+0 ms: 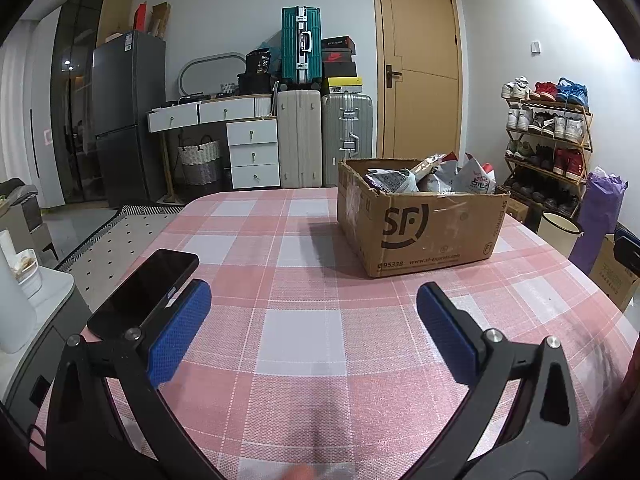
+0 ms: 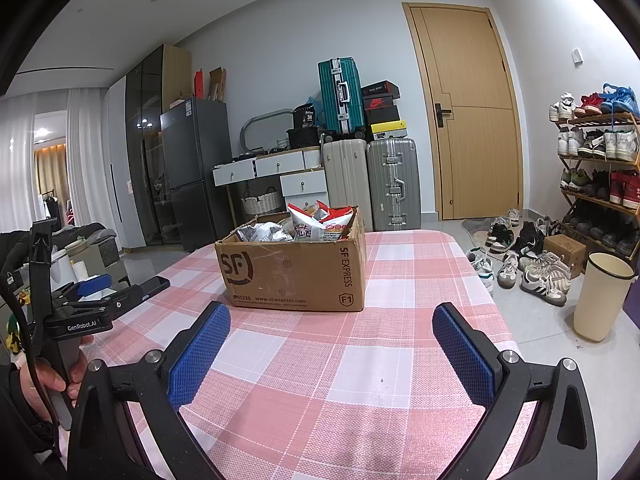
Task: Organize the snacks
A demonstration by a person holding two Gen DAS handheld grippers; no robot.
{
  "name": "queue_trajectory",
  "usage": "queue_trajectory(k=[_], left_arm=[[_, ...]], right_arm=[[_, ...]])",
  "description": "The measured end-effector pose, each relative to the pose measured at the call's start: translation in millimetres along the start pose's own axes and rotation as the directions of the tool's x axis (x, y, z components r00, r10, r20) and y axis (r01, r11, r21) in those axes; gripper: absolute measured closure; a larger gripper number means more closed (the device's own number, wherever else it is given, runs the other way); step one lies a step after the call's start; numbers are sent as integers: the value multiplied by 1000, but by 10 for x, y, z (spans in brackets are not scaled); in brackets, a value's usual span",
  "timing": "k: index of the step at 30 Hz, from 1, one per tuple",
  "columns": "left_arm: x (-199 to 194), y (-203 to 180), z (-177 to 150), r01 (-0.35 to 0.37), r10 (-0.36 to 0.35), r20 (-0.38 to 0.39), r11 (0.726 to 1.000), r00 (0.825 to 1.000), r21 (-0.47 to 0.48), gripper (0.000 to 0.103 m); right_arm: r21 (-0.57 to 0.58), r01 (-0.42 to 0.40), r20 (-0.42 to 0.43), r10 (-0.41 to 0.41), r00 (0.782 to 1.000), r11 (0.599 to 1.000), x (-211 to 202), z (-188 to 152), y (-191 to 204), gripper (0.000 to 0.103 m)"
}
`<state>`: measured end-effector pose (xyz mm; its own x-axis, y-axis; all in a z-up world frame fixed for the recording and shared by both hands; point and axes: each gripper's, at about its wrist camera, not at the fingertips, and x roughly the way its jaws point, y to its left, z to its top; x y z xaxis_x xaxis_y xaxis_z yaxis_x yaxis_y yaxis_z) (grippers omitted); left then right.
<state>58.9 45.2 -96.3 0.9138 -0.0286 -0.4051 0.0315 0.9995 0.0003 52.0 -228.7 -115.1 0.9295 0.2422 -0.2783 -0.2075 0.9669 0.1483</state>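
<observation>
While the snack packets [image 2: 316, 226] sit heaped in the cardboard box [image 2: 294, 272] on the desk [image 2: 360, 360], both tools wait short of it — left hand-held gripper [image 1: 314, 326] and right hand-held gripper [image 2: 332, 350] spread wide and empty, probably ready to reach in.

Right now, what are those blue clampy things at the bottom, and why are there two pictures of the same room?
Those are grabbing tools, not a robot. A person holds one in each hand, and each has a small camera looking forward past its two blue padded fingers. One picture comes from the left gripper, the other from the right gripper. In the right one you can also see the person's left hand holding its tool. Both grippers are open and hold nothing. They hover over a table with a pink checked tablecloth. On it sits a cardboard SF Express box full of snack bags, and a black phone lies near the left edge.
</observation>
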Motion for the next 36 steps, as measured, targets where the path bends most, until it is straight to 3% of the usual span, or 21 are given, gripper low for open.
queue_trajectory(k=[36], left_arm=[[-24,-6,-8,0,0,22,1000,1000,-5,0]], right_arm=[[-1,0,1,0,1000,1000,3,-9,-2,0]])
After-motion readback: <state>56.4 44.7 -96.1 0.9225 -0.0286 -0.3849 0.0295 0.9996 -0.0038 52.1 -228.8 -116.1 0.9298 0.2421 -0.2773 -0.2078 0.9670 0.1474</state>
